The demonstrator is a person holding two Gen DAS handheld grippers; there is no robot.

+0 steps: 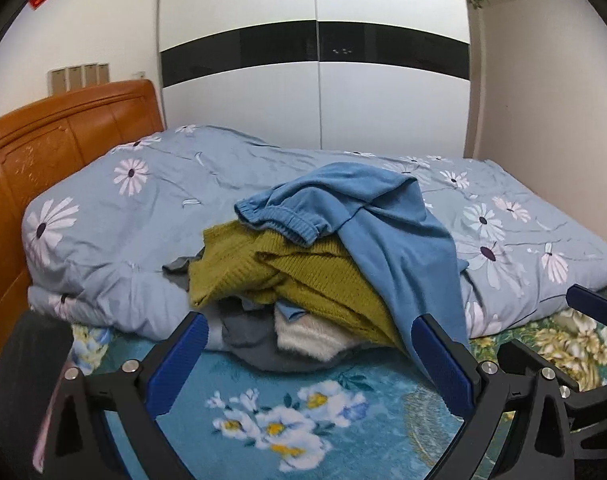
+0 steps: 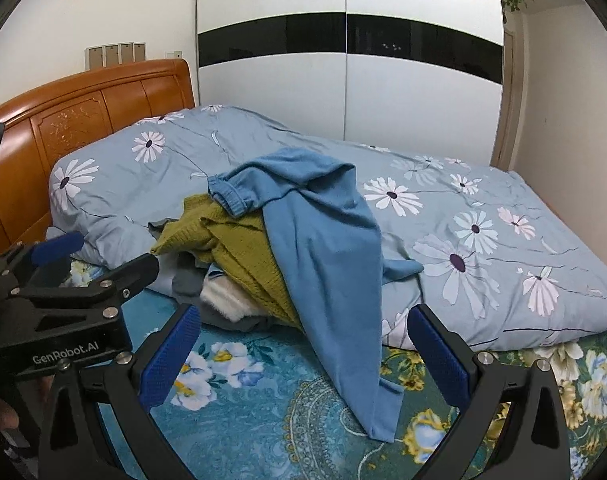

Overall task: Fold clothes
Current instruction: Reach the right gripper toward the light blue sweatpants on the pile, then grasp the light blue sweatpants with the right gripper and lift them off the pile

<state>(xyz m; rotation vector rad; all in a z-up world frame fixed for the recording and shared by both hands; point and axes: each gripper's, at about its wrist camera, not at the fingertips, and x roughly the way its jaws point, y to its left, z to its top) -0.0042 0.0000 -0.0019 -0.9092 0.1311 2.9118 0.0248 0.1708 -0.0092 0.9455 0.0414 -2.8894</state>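
Note:
A heap of clothes lies on the bed. A blue sweatshirt (image 1: pixel 383 216) is on top, one part hanging down to the sheet (image 2: pixel 335 300). Under it are an olive knit sweater (image 1: pixel 303 272), a white fluffy garment (image 1: pixel 311 336) and a grey garment (image 1: pixel 247 336). My left gripper (image 1: pixel 311 364) is open and empty, just in front of the heap. My right gripper (image 2: pixel 303 356) is open and empty, its jaws either side of the hanging blue cloth without touching it. The left gripper also shows in the right wrist view (image 2: pixel 83 256), at the left.
A rolled blue duvet with daisies (image 1: pixel 143 208) lies behind the heap across the bed. The teal flowered sheet (image 1: pixel 263 420) is below the grippers. A wooden headboard (image 1: pixel 43 148) stands at the left. A white wardrobe (image 1: pixel 315 80) is behind.

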